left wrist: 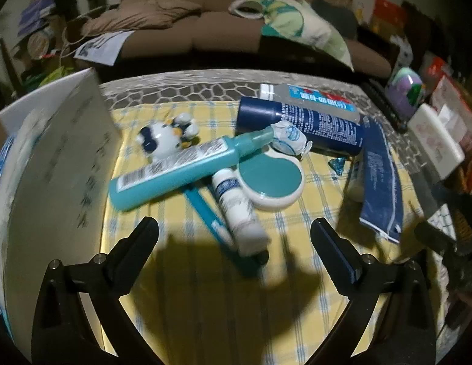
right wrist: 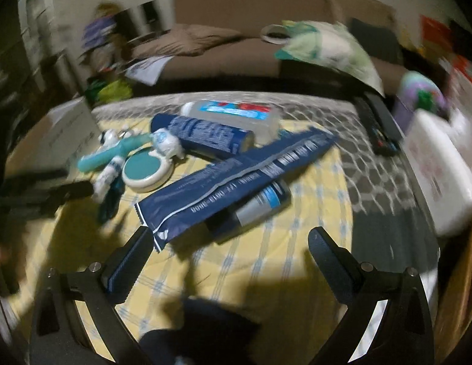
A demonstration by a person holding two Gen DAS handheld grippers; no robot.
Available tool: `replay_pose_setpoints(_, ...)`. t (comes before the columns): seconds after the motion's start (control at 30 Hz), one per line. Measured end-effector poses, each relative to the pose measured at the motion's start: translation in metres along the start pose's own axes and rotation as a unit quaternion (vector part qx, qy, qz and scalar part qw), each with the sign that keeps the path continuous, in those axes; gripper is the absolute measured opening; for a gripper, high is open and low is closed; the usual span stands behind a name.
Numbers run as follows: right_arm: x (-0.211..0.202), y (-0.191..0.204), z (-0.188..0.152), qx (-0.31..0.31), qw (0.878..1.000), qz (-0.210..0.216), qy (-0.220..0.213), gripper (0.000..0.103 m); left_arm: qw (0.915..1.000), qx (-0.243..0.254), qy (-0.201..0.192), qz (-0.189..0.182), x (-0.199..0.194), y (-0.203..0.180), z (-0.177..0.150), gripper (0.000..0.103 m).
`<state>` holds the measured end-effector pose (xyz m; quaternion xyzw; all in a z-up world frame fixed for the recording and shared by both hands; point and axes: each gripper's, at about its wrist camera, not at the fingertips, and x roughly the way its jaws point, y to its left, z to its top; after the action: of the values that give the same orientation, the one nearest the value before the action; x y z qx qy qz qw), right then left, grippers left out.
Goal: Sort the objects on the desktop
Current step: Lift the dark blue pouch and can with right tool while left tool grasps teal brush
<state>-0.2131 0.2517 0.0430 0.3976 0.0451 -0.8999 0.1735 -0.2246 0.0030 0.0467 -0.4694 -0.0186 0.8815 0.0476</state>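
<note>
Both our left gripper and right gripper hang spread, empty; lifting the teal bottle could roll the white tube, probably touching it, toward the surface's near edge

Two dark blue cans, two teal items, one clear bottle, one navy pouch, one figurine.

Tabletop: grey honeycomb-patterned cover, yellow checked cloth over it. On the cloth: teal bottle, round teal compact, navy can, navy pouch, white cardboard box at the left edge.
</note>
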Motion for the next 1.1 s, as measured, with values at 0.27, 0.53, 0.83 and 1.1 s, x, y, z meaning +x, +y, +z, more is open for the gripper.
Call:
replay_pose_setpoints(0.27,0.048,0.002,0.01,-0.122,0.992,-0.006,0.044,0.103,0.9976,0.037,0.048,0.033,0.038,-0.01,0.005,0.078)
replay_pose_setpoints(0.53,0.088,-0.012,0.022,-0.116,0.99,0.033,0.078,0.103,0.996,0.051,0.067,0.028,0.05,-0.006,0.0,0.042)
replay_pose_setpoints(0.83,0.061,-0.008,0.012,-0.095,0.992,0.029,0.081,0.096,0.9977,0.009,0.061,-0.028,0.019,0.015,-0.018,0.03)
replay_pose_setpoints(1.1,-0.019,0.016,0.001,-0.057,0.992,0.093,0.058,0.096,0.9951,-0.002,0.052,-0.084,-0.05,0.016,-0.066,0.01)
